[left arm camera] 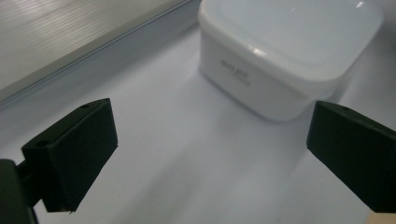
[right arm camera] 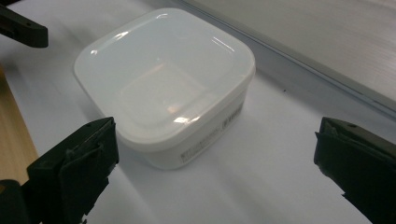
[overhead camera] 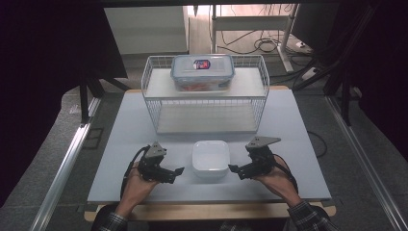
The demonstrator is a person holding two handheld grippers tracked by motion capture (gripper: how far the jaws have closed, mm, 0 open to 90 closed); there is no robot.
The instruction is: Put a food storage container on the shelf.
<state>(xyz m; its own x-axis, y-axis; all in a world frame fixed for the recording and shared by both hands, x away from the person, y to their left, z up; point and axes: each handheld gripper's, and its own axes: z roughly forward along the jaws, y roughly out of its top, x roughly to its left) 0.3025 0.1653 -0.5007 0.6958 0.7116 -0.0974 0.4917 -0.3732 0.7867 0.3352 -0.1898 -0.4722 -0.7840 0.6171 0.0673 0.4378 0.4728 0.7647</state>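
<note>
Both hand-held grippers, left (overhead camera: 180,170) and right (overhead camera: 232,168), gape released beside the white container (overhead camera: 210,158) on the pale tabletop (overhead camera: 130,139).

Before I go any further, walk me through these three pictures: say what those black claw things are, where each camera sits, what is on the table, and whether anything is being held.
A person sits at the table and holds a hand tool with two black jaws in each hand: the left gripper and the right gripper. There is no robot arm.

The high view comes from a fixed camera above the person, looking forward and down. The two gripper views come from small cameras riding on each tool, looking out between its own jaws.

On the pale table stands a white square container with its lid on, between the two grippers. Behind it is a white wire rack, and on the rack's top shelf sits a clear box with a blue-edged lid.

Nothing is held. Both grippers stand open, and the container sits just ahead of their jaws, untouched.
</note>
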